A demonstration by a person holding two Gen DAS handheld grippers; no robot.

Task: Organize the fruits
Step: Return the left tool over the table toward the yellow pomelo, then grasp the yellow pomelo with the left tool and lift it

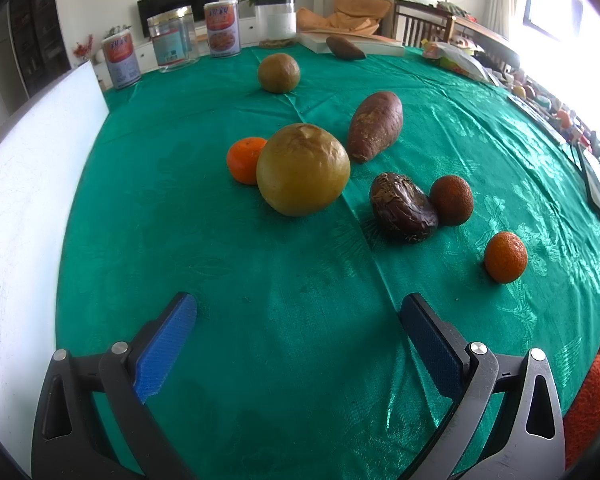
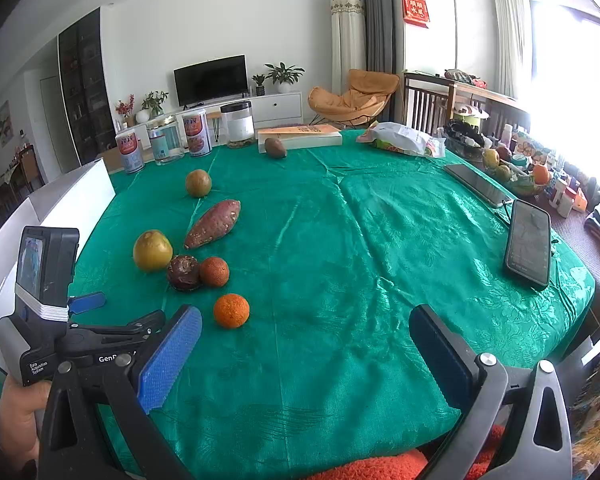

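On the green tablecloth [image 1: 228, 264] lie a large yellow-brown round fruit [image 1: 302, 168], a small tangerine [image 1: 243, 160] behind it, a sweet potato [image 1: 376, 126], a dark wrinkled fruit [image 1: 402, 208], a dark-orange tangerine [image 1: 451, 200] and a bright tangerine [image 1: 505, 257]. Further back sits a greenish-brown round fruit [image 1: 279, 73]. My left gripper [image 1: 299, 306] hangs open, short of the big fruit, holding nothing. My right gripper [image 2: 305, 316] is open and empty too, with the bright tangerine [image 2: 231, 310] just ahead of its left finger. The same cluster of fruit [image 2: 183, 272] lies to its front left.
A white board [image 1: 40, 168] stands along the left edge. Tins and jars [image 1: 172, 40], a book [image 2: 300, 136] and a brown tuber [image 2: 275, 147] line the back. Two phones [image 2: 529, 240] and a snack bag [image 2: 404, 138] lie on the right. A hand [image 2: 16, 412] holds the left tool.
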